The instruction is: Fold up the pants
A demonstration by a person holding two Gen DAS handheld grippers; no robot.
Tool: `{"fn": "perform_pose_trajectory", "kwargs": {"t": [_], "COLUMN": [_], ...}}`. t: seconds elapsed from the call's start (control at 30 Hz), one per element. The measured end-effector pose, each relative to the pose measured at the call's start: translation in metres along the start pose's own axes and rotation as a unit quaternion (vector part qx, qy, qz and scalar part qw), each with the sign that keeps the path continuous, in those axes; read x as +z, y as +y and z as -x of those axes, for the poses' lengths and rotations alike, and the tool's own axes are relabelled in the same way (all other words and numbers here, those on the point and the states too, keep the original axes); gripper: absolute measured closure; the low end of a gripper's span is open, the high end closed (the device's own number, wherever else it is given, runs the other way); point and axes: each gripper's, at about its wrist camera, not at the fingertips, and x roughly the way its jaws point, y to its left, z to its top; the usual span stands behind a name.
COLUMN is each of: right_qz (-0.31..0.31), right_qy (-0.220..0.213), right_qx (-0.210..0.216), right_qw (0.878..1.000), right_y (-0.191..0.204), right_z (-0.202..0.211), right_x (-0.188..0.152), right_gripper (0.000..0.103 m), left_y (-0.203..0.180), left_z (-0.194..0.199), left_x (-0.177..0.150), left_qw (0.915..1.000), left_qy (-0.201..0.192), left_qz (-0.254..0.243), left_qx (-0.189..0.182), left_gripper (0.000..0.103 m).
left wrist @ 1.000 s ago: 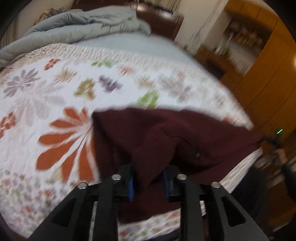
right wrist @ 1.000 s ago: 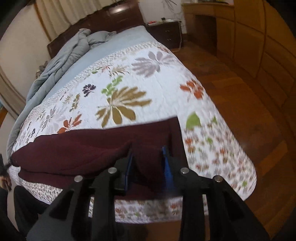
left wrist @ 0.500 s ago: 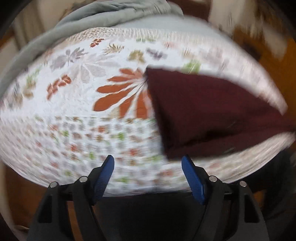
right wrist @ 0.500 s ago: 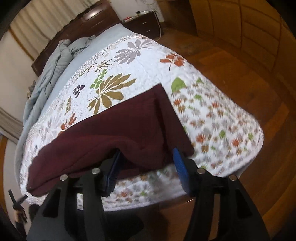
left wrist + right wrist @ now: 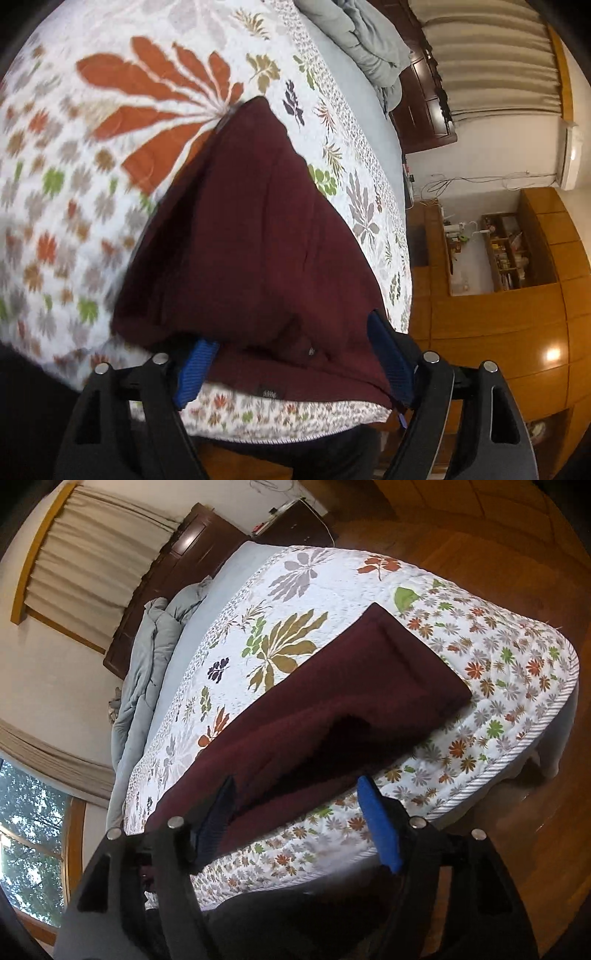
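On the white floral quilted bedspread (image 5: 491, 686) lie folded dark maroon fabric pants (image 5: 332, 709). Both the left gripper (image 5: 291, 365) and right gripper (image 5: 295, 819) have jaws opening, pants edge between them, unpinched.

Ahead of the black, blue-padded left gripper (image 5: 293, 360) lie dark maroon pants (image 5: 255, 236) on a white quilt (image 5: 74, 184) patterned with orange, green and grey leaves; beyond, a plain grey blanket (image 5: 365, 44).
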Motion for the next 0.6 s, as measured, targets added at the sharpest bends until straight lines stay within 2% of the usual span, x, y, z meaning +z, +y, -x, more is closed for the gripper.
{"fn": "perform_pose_trajectory", "kwargs": {"t": [0.07, 0.1, 0.13, 0.17, 0.2, 0.3, 0.43, 0.6], "right_qz": [0.000, -0.001, -0.004, -0.010, -0.014, -0.059, -0.139, -0.168], "right_qy": [0.003, 0.002, 0.001, 0.001, 0.000, -0.013, -0.035, -0.013], "right_qx": [0.001, -0.002, 0.000, 0.002, 0.005, 0.019, 0.049, 0.037], "right_qw": [1.000, 1.000, 1.000, 1.000, 1.000, 0.998, 0.988, 0.985], "right_y": [0.000, 0.000, 0.000, -0.001, -0.003, -0.011, -0.030, -0.038], "right_z": [-0.002, -0.004, -0.005, -0.007, -0.007, -0.003, 0.007, -0.008], "right_x": [0.001, 0.002, 0.003, 0.004, 0.004, 0.008, 0.017, 0.024], "right_gripper": [0.033, 0.032, 0.032, 0.032, 0.032, 0.032, 0.032, 0.032], "left_y": [0.004, 0.007, 0.008, 0.008, 0.007, 0.008, 0.008, -0.001], "left_z": [-0.005, -0.008, -0.010, -0.010, -0.008, -0.002, 0.003, -0.004], "left_x": [0.004, 0.008, 0.008, 0.007, 0.007, 0.003, 0.003, 0.004], "left_qw": [0.9999, 0.9997, 0.9994, 0.9990, 0.9987, 0.9984, 0.9981, 0.9970], "left_qy": [-0.005, -0.016, -0.021, -0.027, -0.034, -0.037, -0.030, -0.012], "left_qz": [0.007, 0.010, 0.004, -0.002, -0.011, -0.025, -0.034, -0.046], "left_qx": [0.009, 0.015, 0.026, 0.035, 0.035, 0.036, 0.042, 0.061], "left_gripper": [0.027, 0.040, 0.048, 0.064, 0.071, 0.074, 0.074, 0.073]}}
